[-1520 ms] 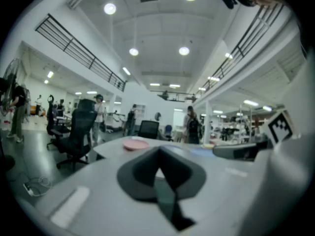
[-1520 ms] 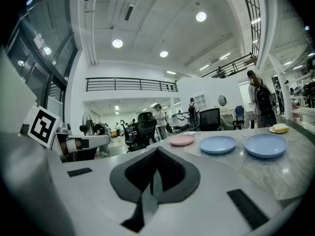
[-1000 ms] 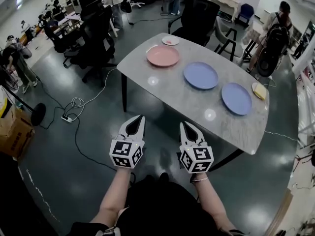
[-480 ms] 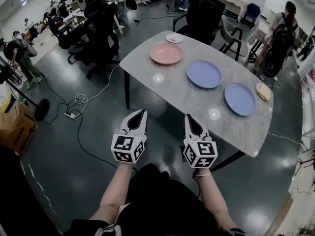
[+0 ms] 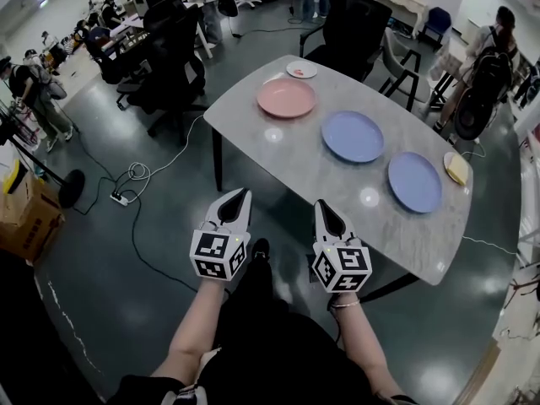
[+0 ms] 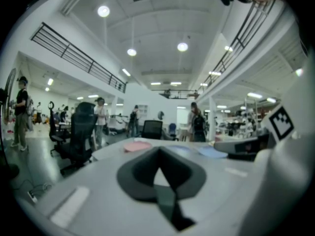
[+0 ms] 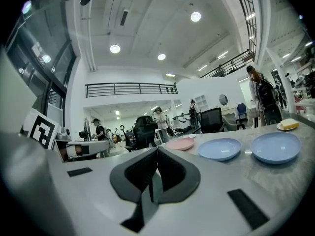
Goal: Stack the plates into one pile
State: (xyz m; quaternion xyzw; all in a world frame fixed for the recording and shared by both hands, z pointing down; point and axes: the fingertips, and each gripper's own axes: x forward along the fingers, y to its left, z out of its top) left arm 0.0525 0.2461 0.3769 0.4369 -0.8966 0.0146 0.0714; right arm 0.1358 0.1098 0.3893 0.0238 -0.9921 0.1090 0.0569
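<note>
On the grey marble table (image 5: 287, 154) lie a pink plate (image 5: 286, 97) and two blue plates (image 5: 353, 136) (image 5: 414, 181) in a diagonal row. My left gripper (image 5: 242, 194) and right gripper (image 5: 321, 204) hover side by side over the floor, short of the table's near edge. Both are shut with nothing between their jaws. The left gripper view looks level across the table at the pink plate (image 6: 137, 145) and a blue plate (image 6: 212, 152). In the right gripper view the pink plate (image 7: 180, 143) and both blue plates (image 7: 219, 149) (image 7: 275, 147) lie ahead to the right.
A small white plate (image 5: 301, 70) sits at the far end and a small plate with something yellow (image 5: 456, 168) at the right edge. Black office chairs (image 5: 350, 24) (image 5: 169, 66) stand around the table. Cables (image 5: 135, 180) run over the floor, and a cardboard box (image 5: 25, 218) stands at the left.
Both grippers have come a little nearer to the table, still side by side and shut. The person's shoe now shows between them.
</note>
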